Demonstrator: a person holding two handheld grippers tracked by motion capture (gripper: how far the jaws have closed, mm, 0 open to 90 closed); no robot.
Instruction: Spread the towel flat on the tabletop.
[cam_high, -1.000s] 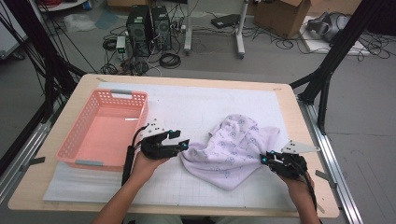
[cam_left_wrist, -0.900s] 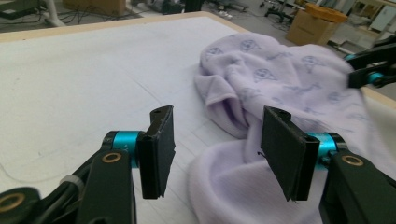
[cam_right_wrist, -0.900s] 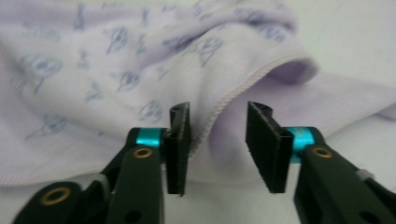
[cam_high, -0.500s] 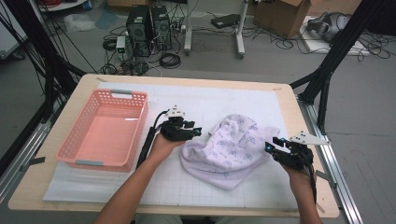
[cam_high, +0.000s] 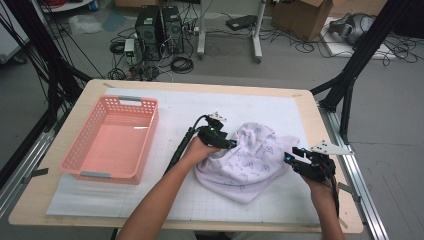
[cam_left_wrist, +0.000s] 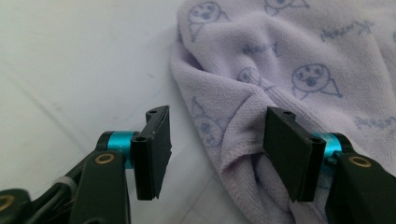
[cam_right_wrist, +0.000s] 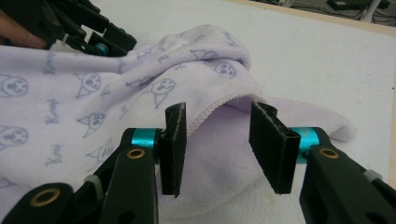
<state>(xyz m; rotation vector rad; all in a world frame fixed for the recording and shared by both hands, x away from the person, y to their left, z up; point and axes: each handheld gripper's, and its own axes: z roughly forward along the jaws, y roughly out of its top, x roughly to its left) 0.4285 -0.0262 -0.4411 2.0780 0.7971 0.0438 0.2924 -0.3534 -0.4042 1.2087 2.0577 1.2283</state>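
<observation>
Towel fold lying between open jaws

Right gripper (cam_high: 296, 160), jaws apart, is facing the towel (cam_high: 245, 160) hem near the table's (cam_high: 65, 212) right edge. Farther in, the left gripper (cam_left_wrist: 215, 154), just reopened, is straddling a fold at its left side, not pinching.

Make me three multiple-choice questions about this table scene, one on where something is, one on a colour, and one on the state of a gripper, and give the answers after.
1. Where is the basket relative to the towel?
A. To its left
B. To its right
C. On top of it

2. What colour is the basket?
A. Blue
B. Pink
C. Green

3. How do the jaws of the left gripper stand?
A. Clamped shut on the basket rim
B. Shut with nothing between them
C. Apart, at the towel's edge

Answers:
1. A, the high view shows the basket at the table's left, the towel right of centre.
2. B, its walls and floor are salmon pink.
3. C, the left gripper view shows a gap between the pads, with a towel fold inside.
</observation>
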